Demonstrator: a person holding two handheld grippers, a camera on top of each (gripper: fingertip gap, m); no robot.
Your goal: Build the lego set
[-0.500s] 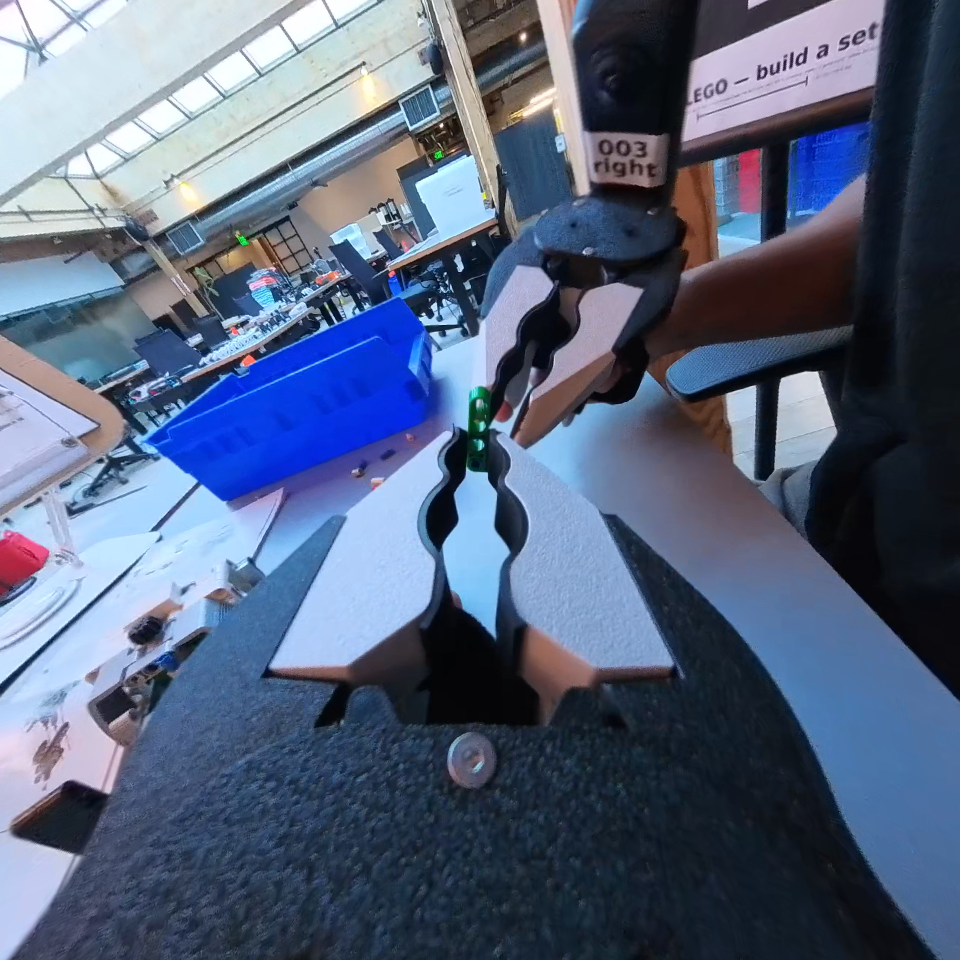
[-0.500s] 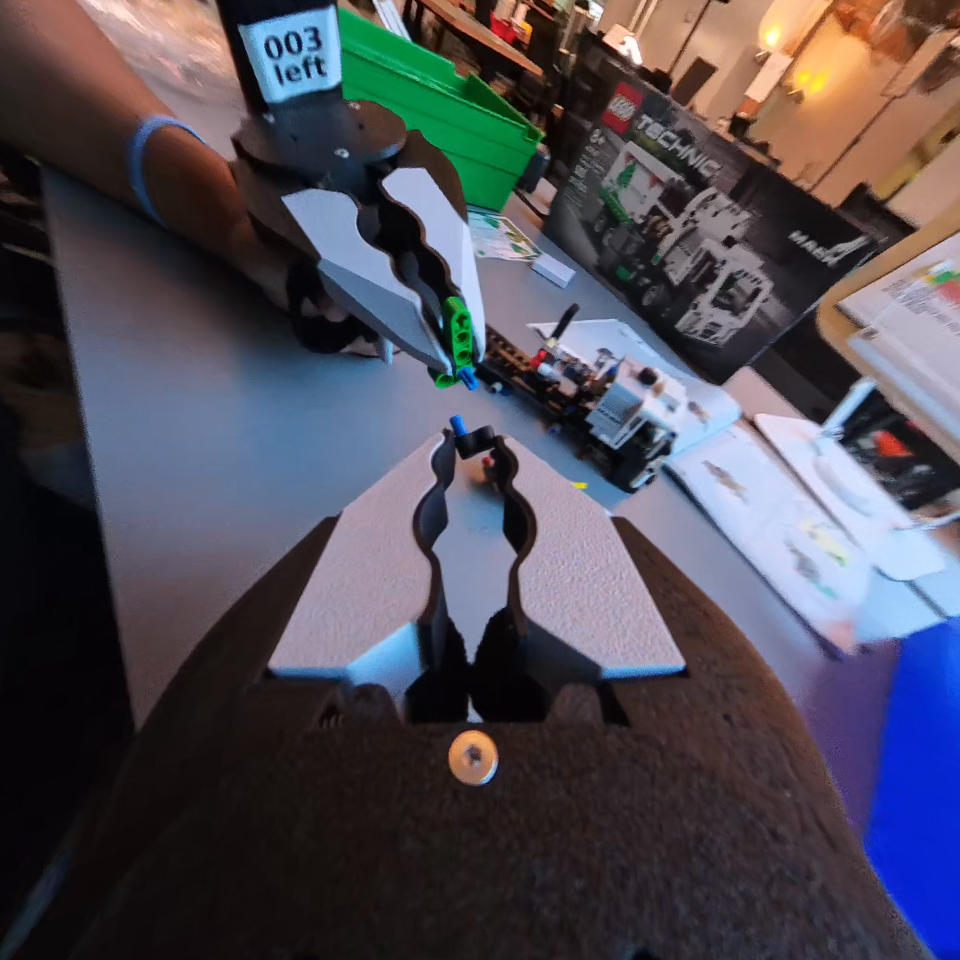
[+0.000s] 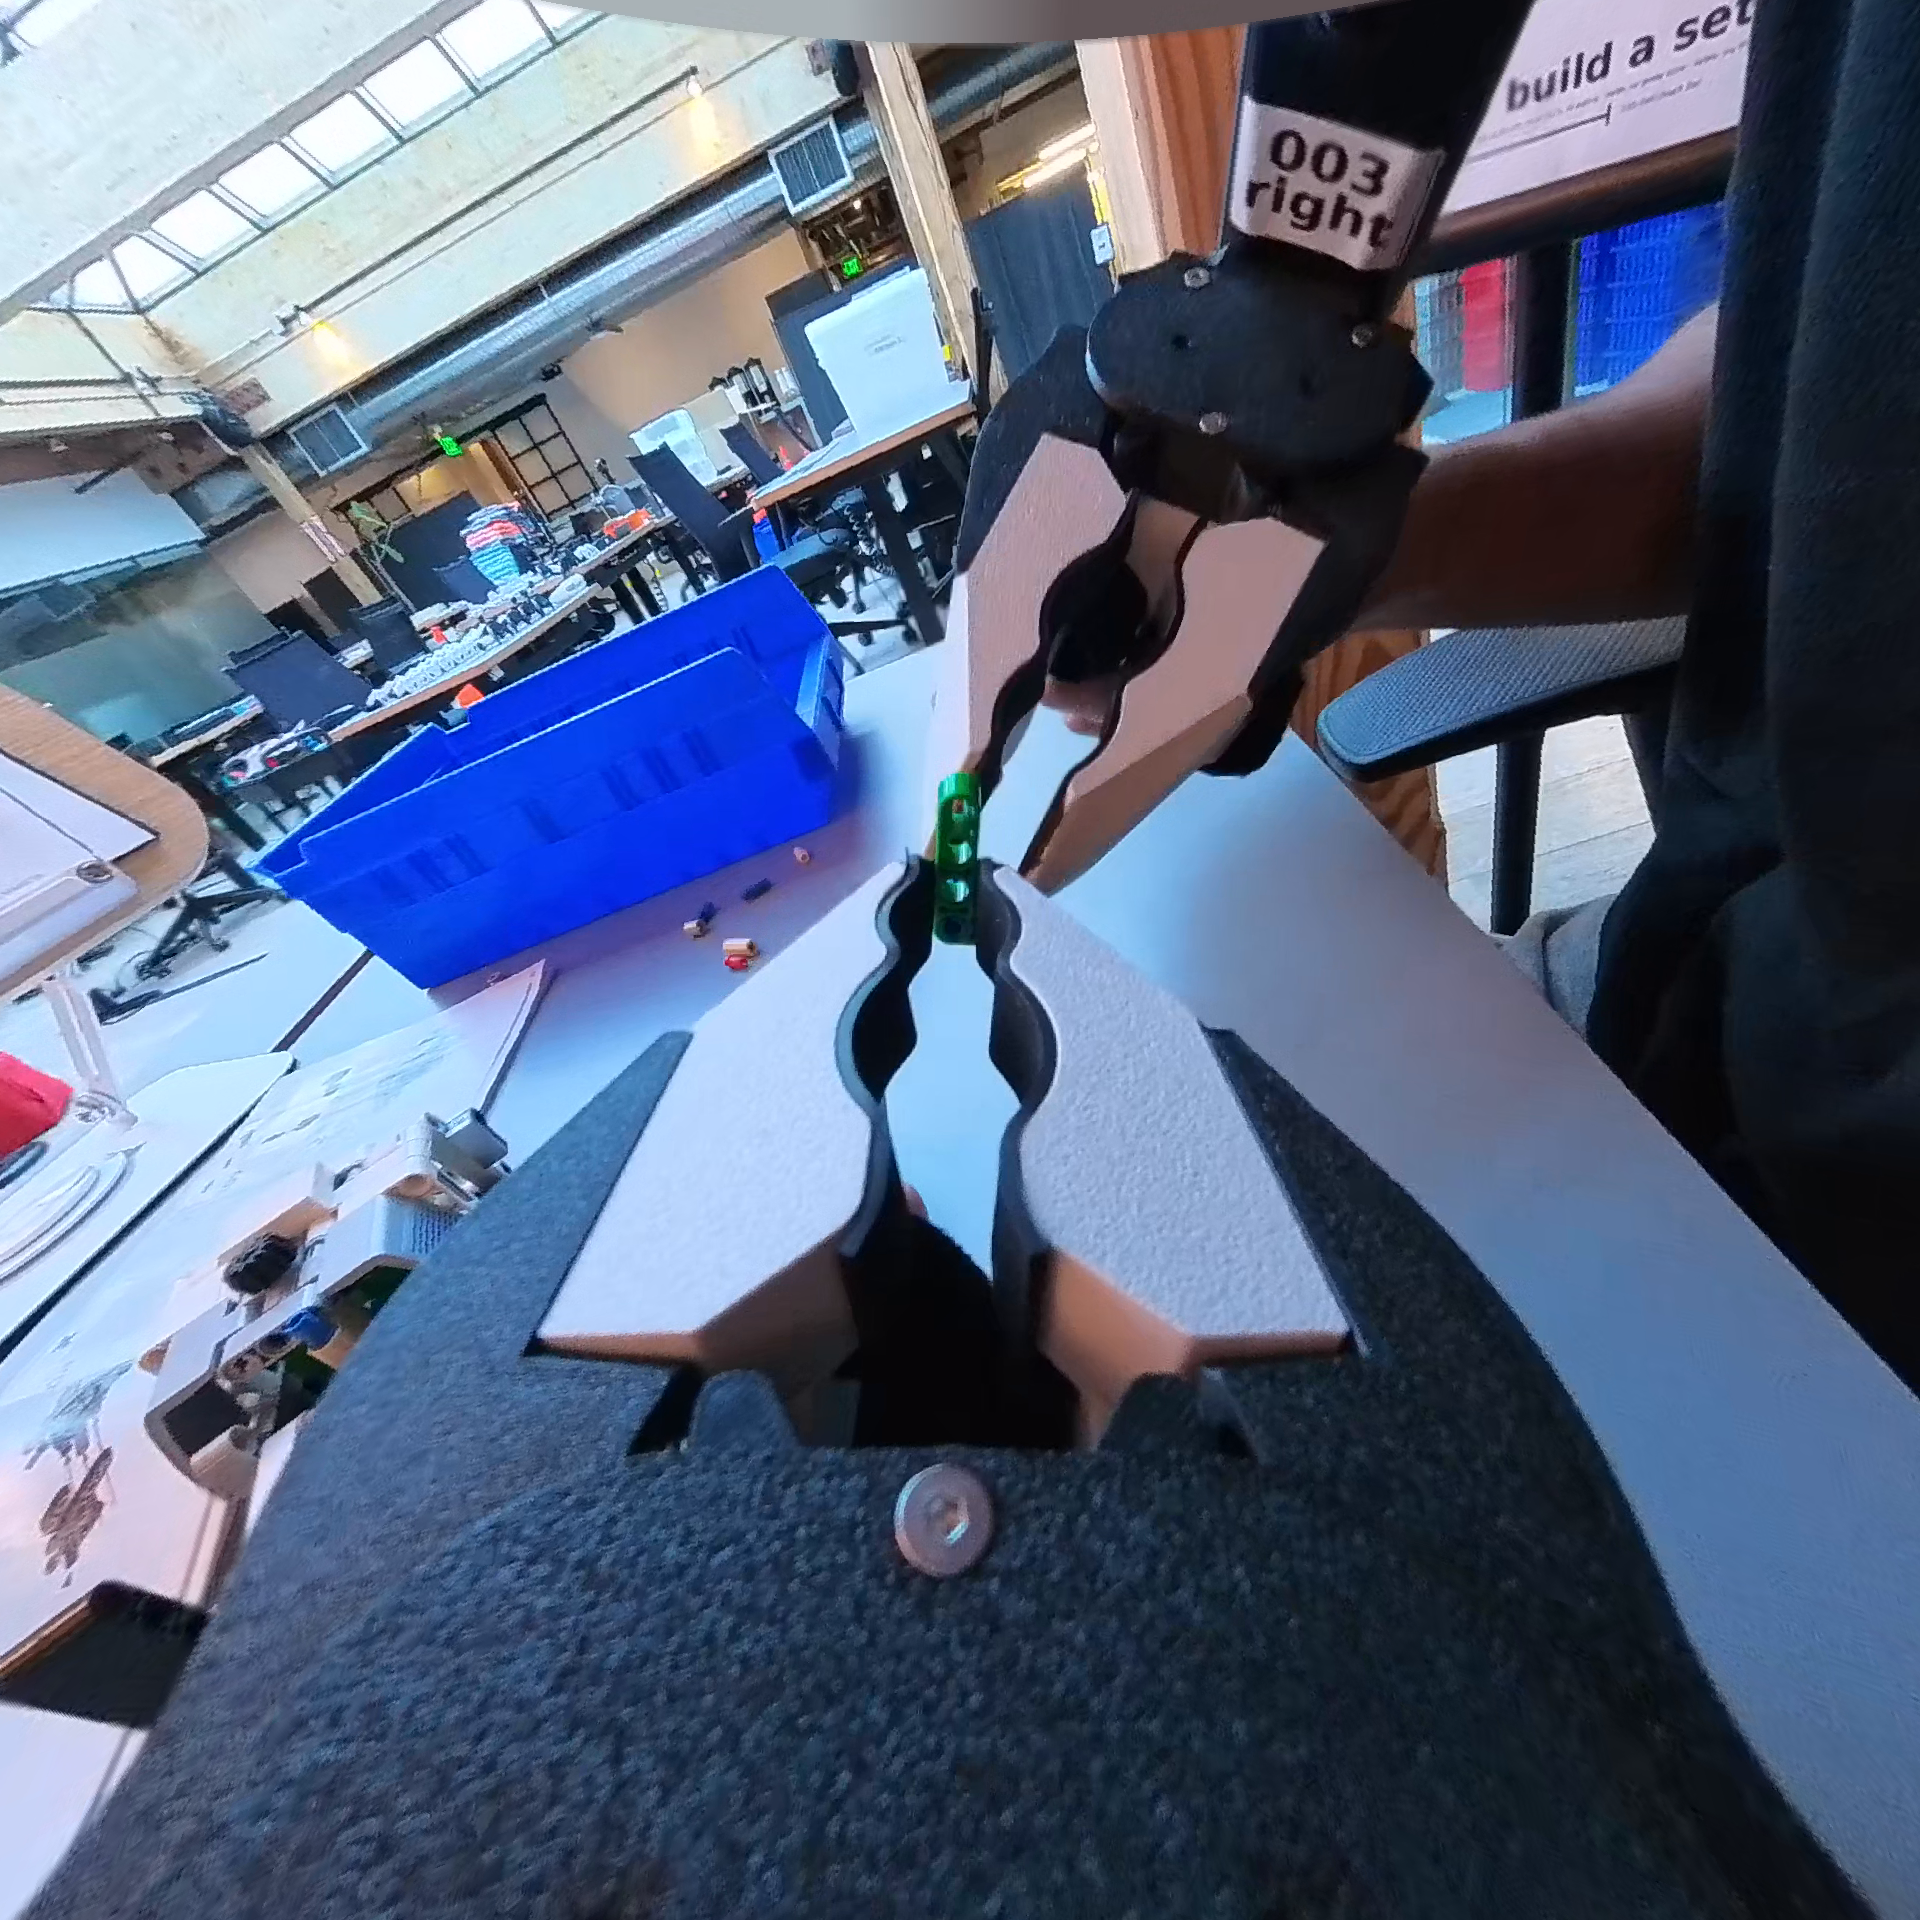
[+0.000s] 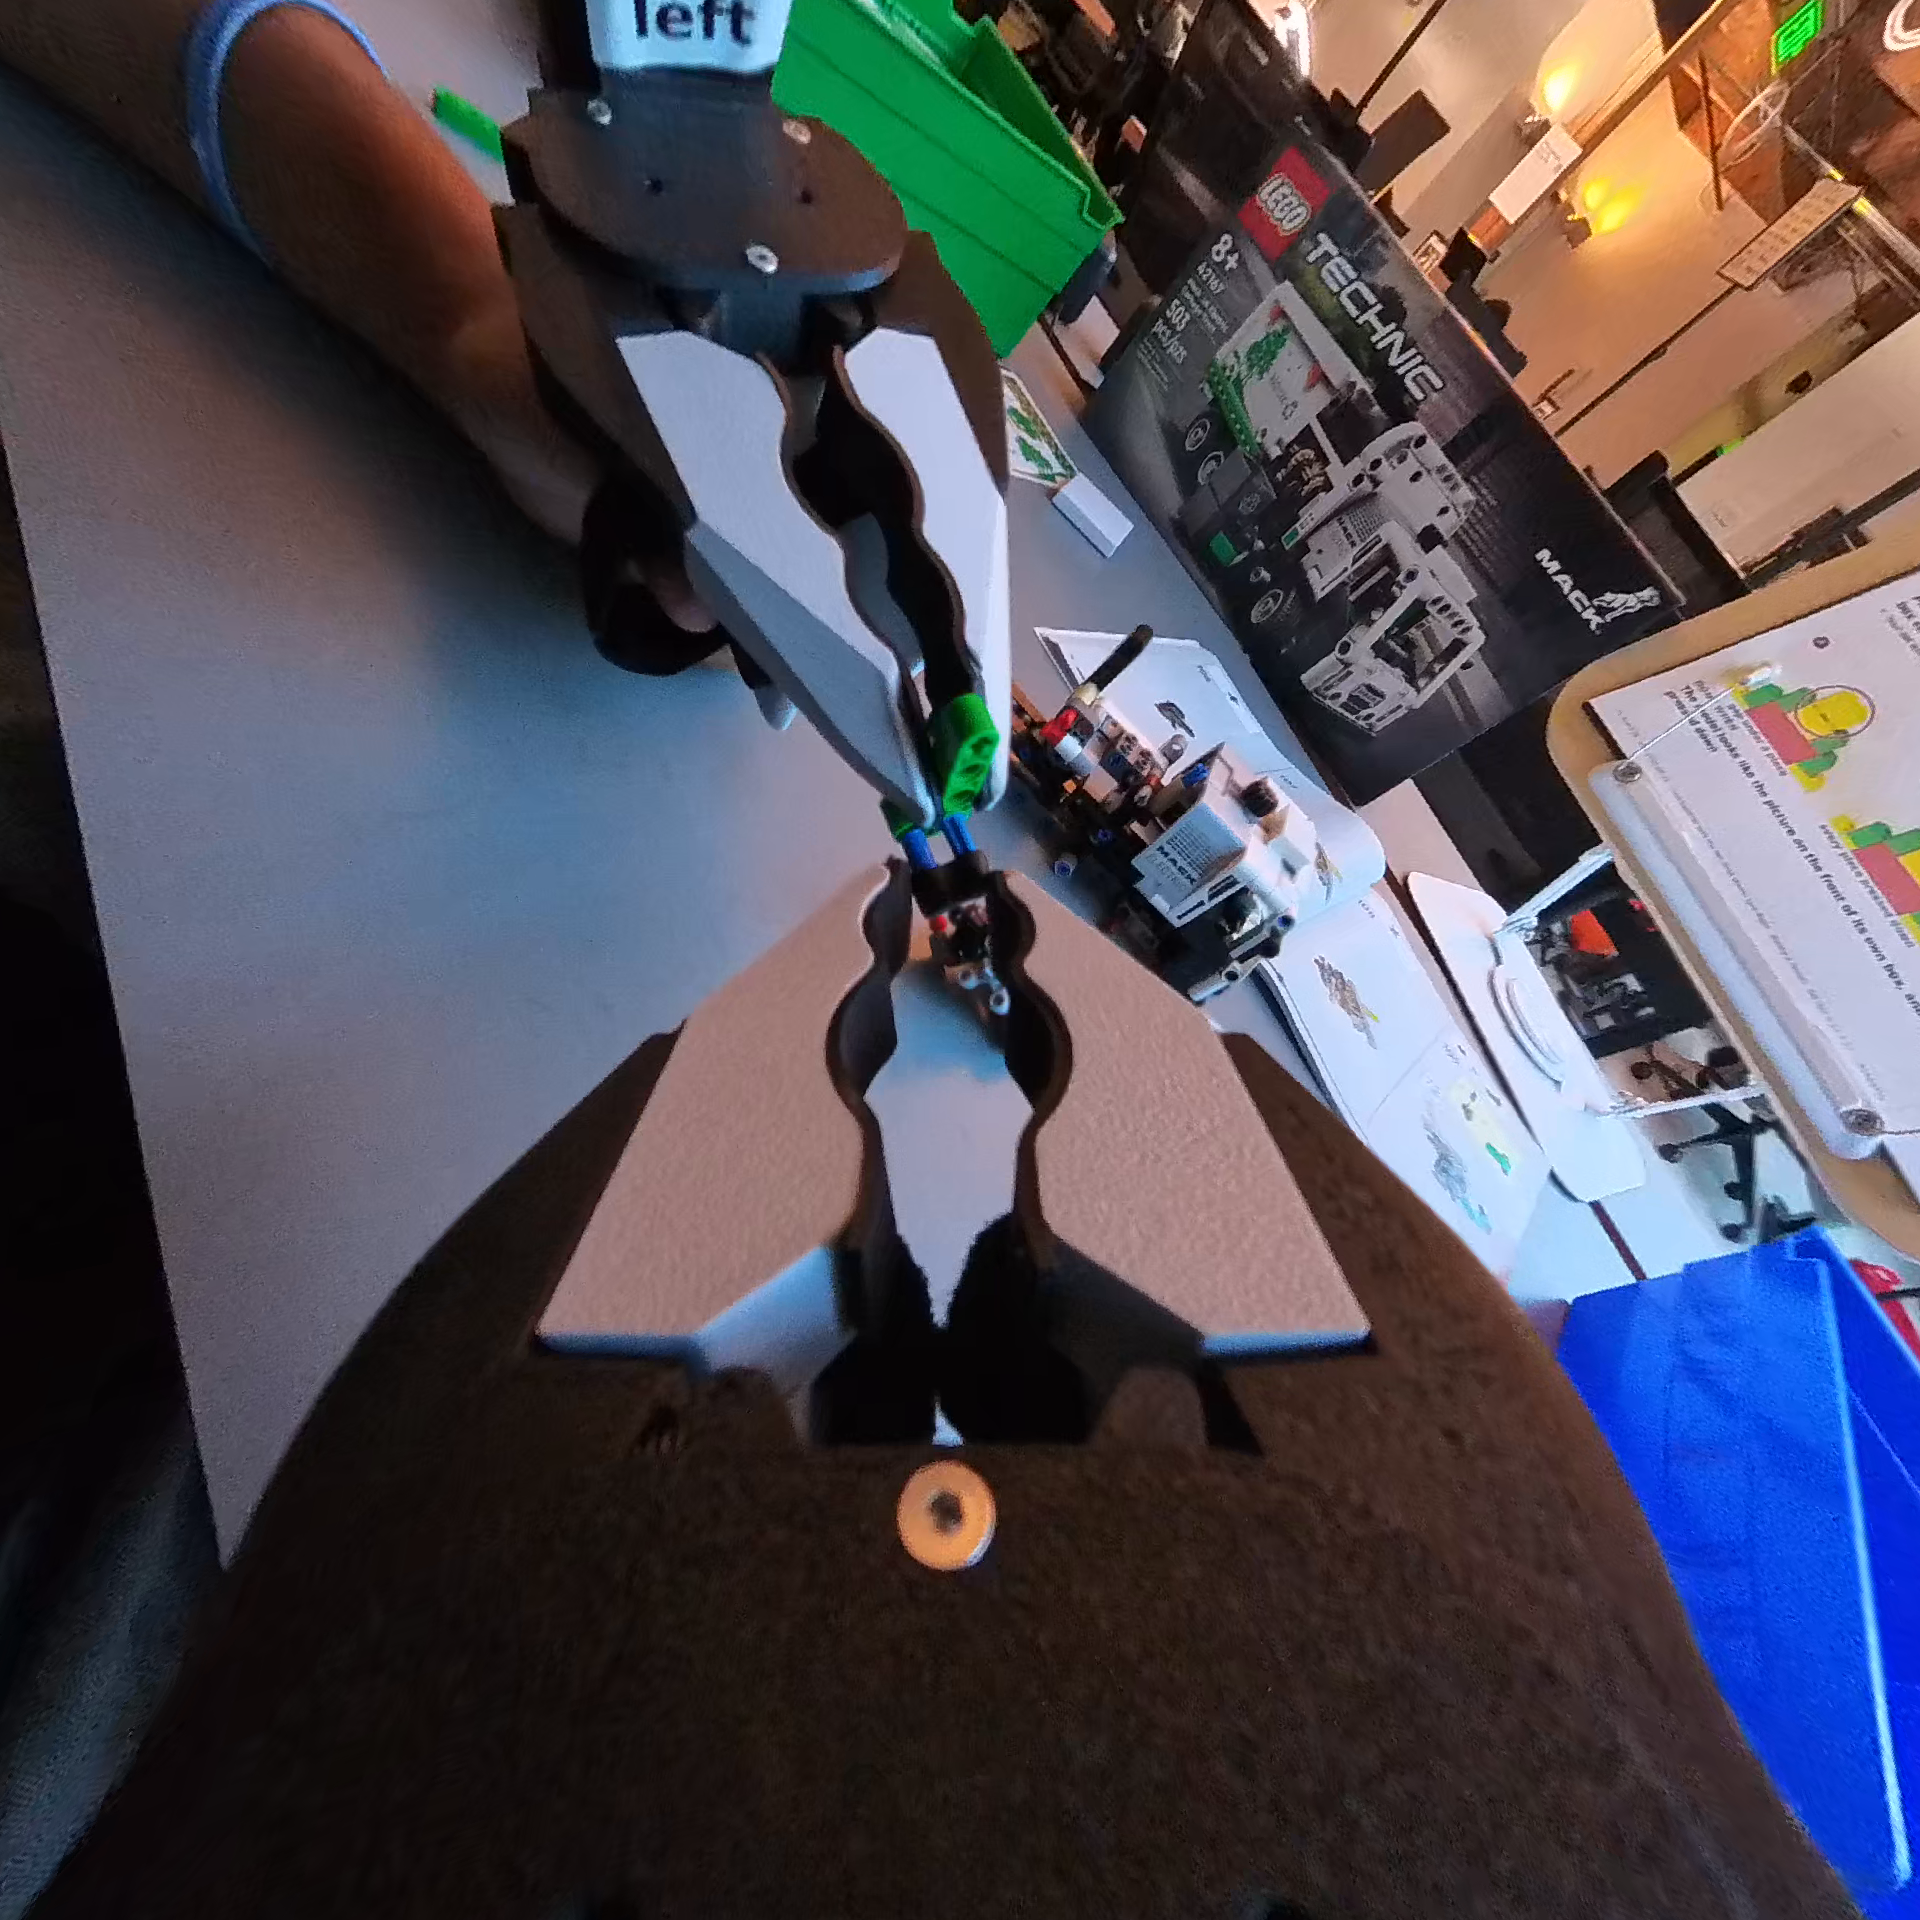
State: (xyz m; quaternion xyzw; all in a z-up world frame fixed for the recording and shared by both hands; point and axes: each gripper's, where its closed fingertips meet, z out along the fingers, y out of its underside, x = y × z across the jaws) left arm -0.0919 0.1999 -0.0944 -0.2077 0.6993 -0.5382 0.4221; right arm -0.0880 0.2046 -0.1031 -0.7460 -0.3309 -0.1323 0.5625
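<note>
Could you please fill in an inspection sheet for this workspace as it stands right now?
Surface: grey table, mostly bare on the near side.
Job's things: green beam with blue pins; small black piece; part-built truck; set box.
Clutter: loose small pieces by the blue bin; open booklet; green bin.
Grippers: left hand-held gripper shut on the green beam; right hand-held gripper shut on the small black piece, which meets the pins.
Cables: nothing seen.
Surroundings: office desks and chairs.

Black textured tongs point(image 3: 956, 883) bodies, 2 pale wavy-edged fingers point(image 3: 748, 1164) each, silver screw point(image 3: 943, 1536); blue wristband point(image 4: 213, 125)
</note>
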